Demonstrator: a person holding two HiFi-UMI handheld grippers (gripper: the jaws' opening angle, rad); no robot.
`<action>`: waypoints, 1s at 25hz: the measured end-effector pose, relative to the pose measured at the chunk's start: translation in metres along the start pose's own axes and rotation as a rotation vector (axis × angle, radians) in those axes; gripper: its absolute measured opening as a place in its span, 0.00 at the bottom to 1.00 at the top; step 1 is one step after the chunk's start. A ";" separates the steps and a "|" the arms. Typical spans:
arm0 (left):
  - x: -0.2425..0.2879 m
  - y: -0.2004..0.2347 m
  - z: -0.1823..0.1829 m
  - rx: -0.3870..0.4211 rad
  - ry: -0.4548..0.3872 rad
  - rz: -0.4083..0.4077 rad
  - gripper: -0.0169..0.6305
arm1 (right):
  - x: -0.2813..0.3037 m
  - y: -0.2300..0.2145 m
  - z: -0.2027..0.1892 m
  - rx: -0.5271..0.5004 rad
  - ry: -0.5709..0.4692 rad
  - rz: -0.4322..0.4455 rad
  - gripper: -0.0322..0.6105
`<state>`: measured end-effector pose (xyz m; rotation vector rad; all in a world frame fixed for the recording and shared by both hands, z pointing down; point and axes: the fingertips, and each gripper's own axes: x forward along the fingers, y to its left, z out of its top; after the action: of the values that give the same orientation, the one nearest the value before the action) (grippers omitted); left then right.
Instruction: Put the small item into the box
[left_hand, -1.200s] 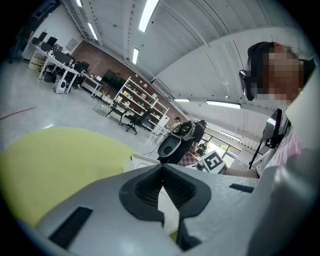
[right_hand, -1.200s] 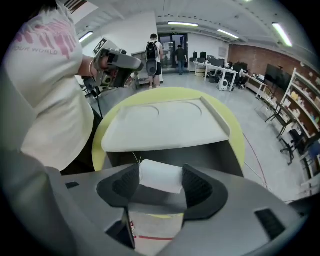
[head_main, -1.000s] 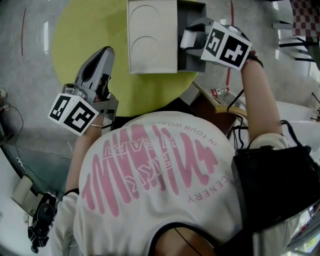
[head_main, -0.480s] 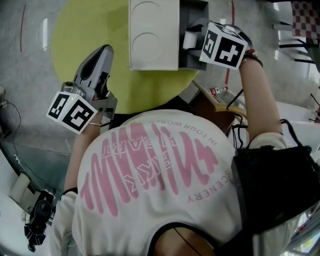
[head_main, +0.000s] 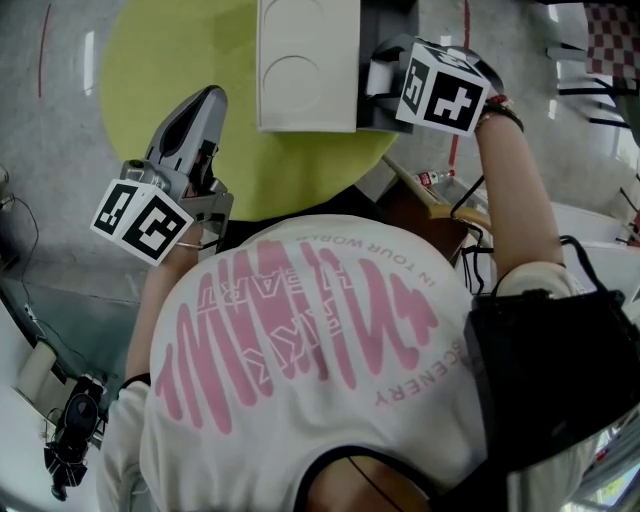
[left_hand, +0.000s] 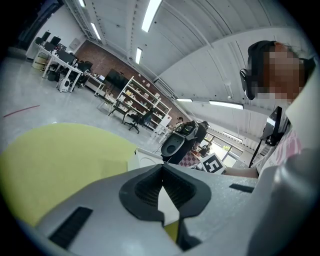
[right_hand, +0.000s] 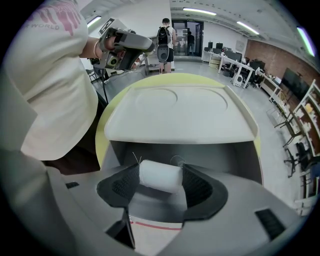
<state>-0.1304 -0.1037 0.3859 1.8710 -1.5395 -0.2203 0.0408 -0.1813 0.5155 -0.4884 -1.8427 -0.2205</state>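
White roll (right_hand: 160, 175) clamped in right gripper (right_hand: 161, 183) at box (right_hand: 222, 156) rim; left gripper (left_hand: 163, 186) jaws together.

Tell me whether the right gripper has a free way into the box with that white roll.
Probably yes. The right gripper, shut on the white roll, hangs at the open box; its lid lies folded back, and nothing shows between roll and opening.
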 end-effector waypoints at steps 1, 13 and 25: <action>-0.001 0.000 -0.001 -0.001 0.002 0.000 0.04 | 0.000 0.000 0.000 0.000 0.001 0.000 0.47; -0.004 -0.005 0.000 0.000 -0.008 0.012 0.04 | -0.001 0.004 0.000 0.000 -0.001 0.003 0.47; -0.008 -0.007 0.003 0.011 -0.026 0.024 0.04 | 0.005 0.004 -0.004 0.016 -0.001 0.009 0.47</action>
<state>-0.1290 -0.0968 0.3775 1.8642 -1.5826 -0.2268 0.0448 -0.1785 0.5211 -0.4857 -1.8421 -0.1998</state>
